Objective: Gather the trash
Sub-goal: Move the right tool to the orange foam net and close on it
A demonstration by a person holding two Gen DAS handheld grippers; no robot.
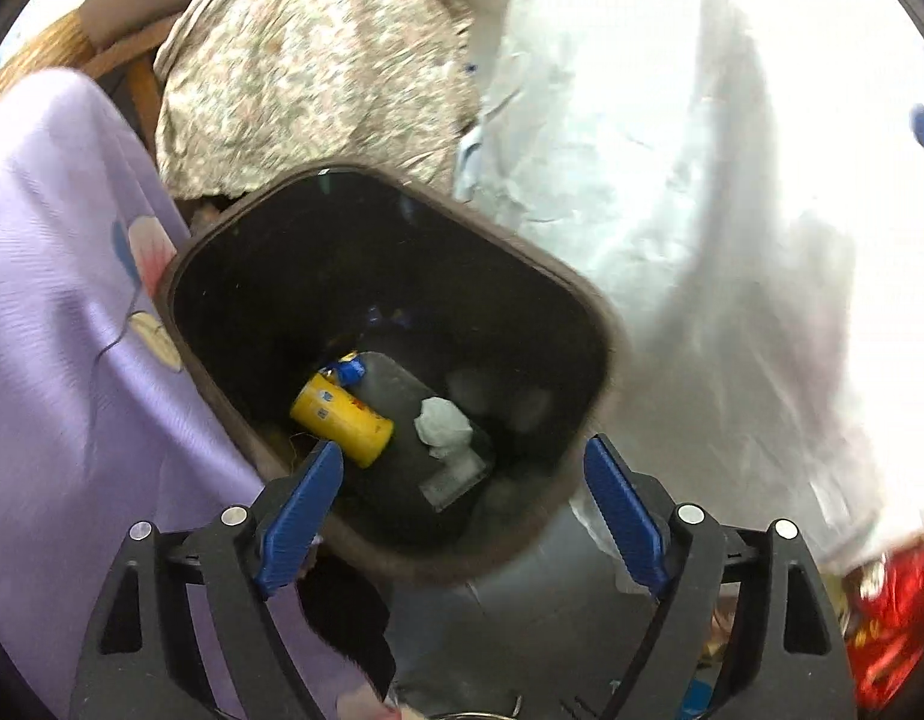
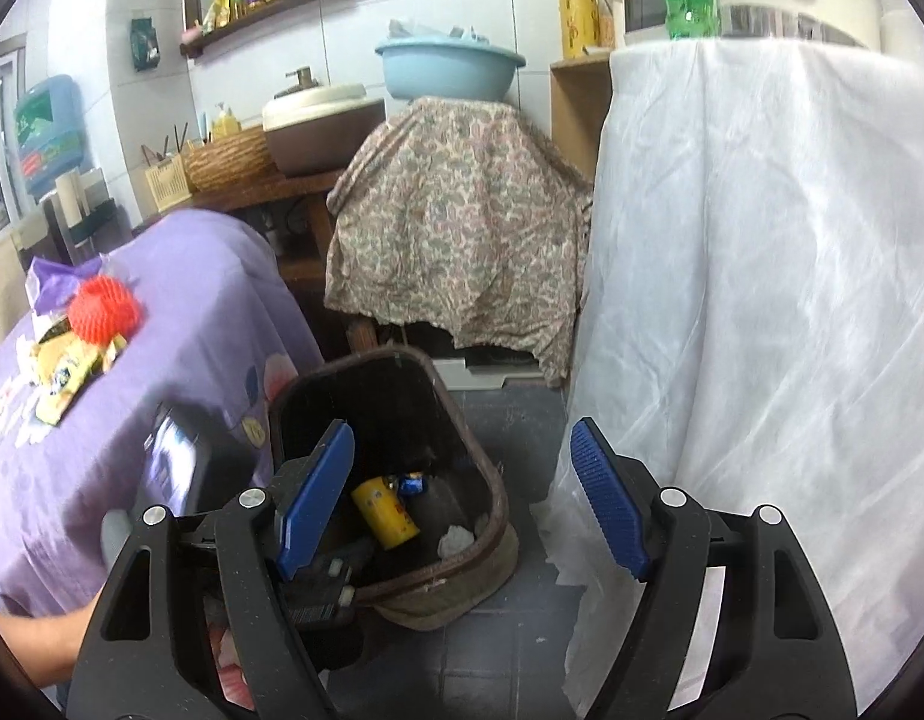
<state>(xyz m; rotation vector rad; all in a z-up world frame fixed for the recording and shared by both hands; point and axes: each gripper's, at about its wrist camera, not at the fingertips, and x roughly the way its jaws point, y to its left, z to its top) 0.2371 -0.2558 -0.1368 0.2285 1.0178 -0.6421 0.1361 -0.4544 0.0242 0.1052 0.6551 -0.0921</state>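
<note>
A dark brown trash bin (image 1: 588, 300) stands on the floor between a purple-covered table (image 1: 54, 300) and white cloth. Inside lie a yellow can (image 1: 342, 420), a crumpled white tissue (image 1: 443, 425) and a small blue wrapper (image 1: 349, 369). My left gripper (image 1: 462, 450) hangs open over the bin's near rim with nothing between its fingers. My right gripper (image 2: 462, 429) is open and empty too, higher up, looking down at the same bin (image 2: 444, 390) and can (image 2: 385, 510). On the purple table (image 2: 192, 312) lie a red foam net (image 2: 104, 307) and yellow wrappers (image 2: 66, 369).
A white-draped table (image 2: 762, 300) rises right of the bin, and a floral-draped stand (image 2: 462, 228) with a blue basin (image 2: 450, 69) stands behind it. Grey floor tiles (image 2: 510, 648) show in front. Red packaging (image 1: 894, 630) lies low right. A person's hand (image 2: 36, 636) is at lower left.
</note>
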